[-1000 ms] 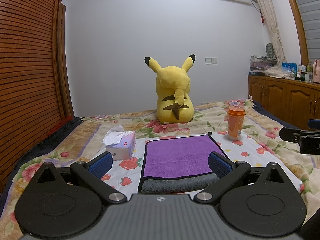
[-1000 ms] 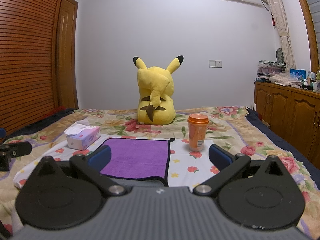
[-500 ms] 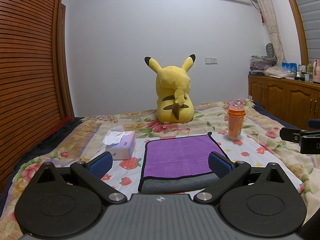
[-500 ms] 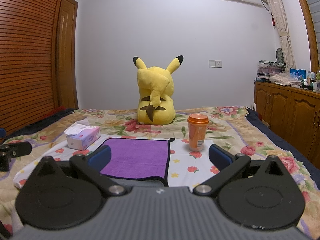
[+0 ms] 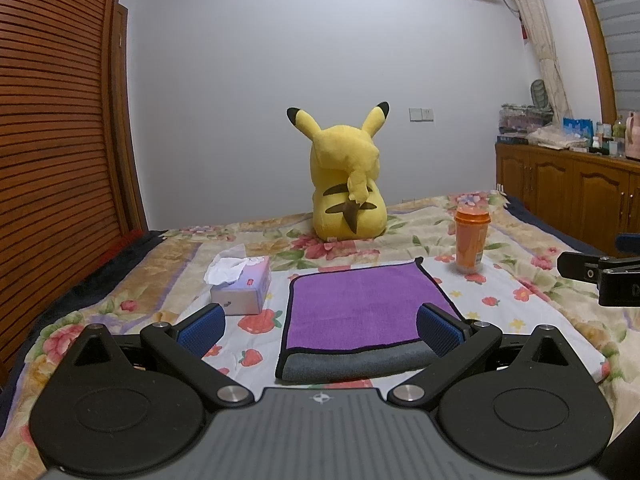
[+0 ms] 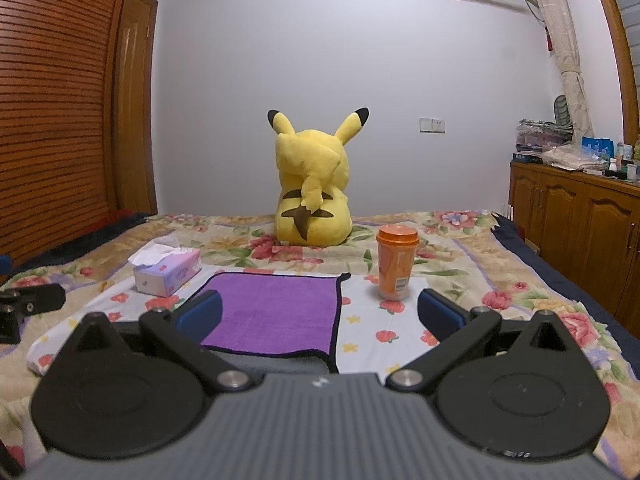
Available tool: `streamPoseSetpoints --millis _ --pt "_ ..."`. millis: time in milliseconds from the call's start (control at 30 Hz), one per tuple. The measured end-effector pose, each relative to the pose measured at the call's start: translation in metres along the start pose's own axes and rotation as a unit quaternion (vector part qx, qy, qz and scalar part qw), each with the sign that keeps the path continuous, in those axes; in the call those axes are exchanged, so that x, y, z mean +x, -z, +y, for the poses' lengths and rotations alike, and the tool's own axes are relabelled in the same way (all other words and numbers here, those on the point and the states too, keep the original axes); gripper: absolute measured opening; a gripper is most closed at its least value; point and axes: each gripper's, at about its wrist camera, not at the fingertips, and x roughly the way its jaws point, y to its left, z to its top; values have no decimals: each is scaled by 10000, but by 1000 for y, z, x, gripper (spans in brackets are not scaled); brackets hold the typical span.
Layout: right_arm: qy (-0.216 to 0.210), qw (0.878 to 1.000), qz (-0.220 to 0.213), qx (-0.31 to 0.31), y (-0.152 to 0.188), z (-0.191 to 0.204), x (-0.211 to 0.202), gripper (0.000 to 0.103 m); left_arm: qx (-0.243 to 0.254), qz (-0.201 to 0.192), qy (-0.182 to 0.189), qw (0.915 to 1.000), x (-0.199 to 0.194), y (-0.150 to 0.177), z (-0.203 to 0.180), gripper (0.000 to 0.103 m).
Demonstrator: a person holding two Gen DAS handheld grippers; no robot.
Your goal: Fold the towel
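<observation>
Two tongs waited in front of a purple towel on the bed.

The left tongs [image 5: 320,326] were spread wide and held nothing. The right tongs [image 6: 318,314] were spread wide and empty too. The towel [image 5: 366,312] lay flat just ahead of both tongs, with its gray side peeking out at the near edge. It looked ready for the first fold. A tissue box [image 5: 242,284] sat to the left of the towel, and an orange cup [image 6: 396,262] stood to its right. They seemed far enough off to leave room for folding.
</observation>
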Motion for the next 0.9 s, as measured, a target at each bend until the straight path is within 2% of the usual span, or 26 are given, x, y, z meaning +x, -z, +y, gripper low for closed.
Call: streamPoseSetpoints --millis 200,467,900 --pt "-22 9999 148 -49 0 1 5 103 -10 174 -7 9998 5 0 -1 103" --pt "-102 9993 356 -44 2 6 18 103 -250 640 26 9976 30 1 7 103" --pt "-246 9977 624 -42 7 11 52 103 -160 883 21 9960 72 -1 14 103"
